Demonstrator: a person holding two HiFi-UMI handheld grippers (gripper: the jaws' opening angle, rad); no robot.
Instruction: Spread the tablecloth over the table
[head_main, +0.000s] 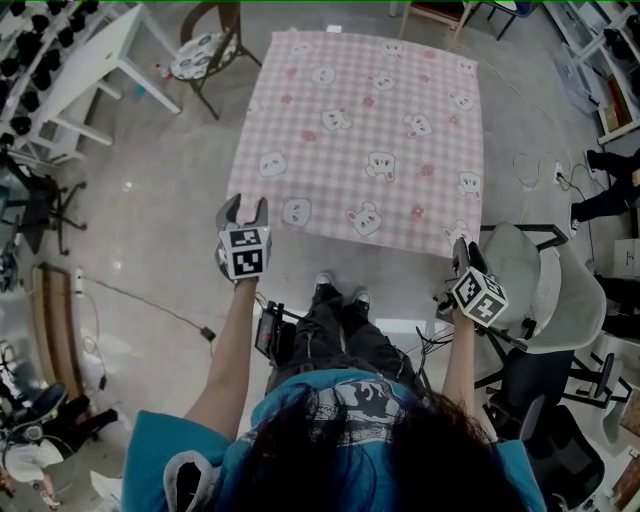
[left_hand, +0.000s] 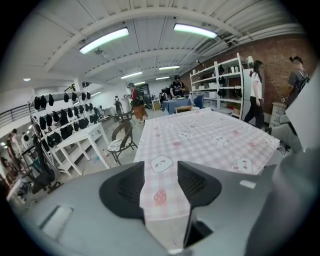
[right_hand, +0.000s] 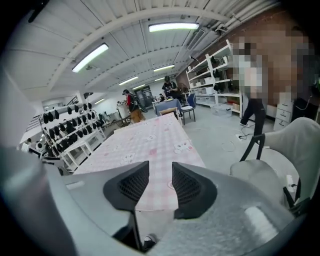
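The pink checked tablecloth (head_main: 370, 130) with bear and strawberry prints lies flat over the table and hangs a little over its near edge. My left gripper (head_main: 244, 212) hovers just off the cloth's near left corner, jaws open and empty. My right gripper (head_main: 462, 250) is at the near right corner, also open with nothing between its pads. In the left gripper view, the cloth (left_hand: 210, 137) stretches away beyond the open left gripper (left_hand: 161, 175). The right gripper view looks along the cloth's (right_hand: 150, 142) right side past the open right gripper (right_hand: 160, 180).
A grey office chair (head_main: 545, 290) stands close by my right gripper. A chair with a patterned cushion (head_main: 205, 50) and a white bench (head_main: 100, 60) stand at the far left. Cables (head_main: 530, 170) lie on the floor to the right. People (left_hand: 257, 90) stand by shelves beyond.
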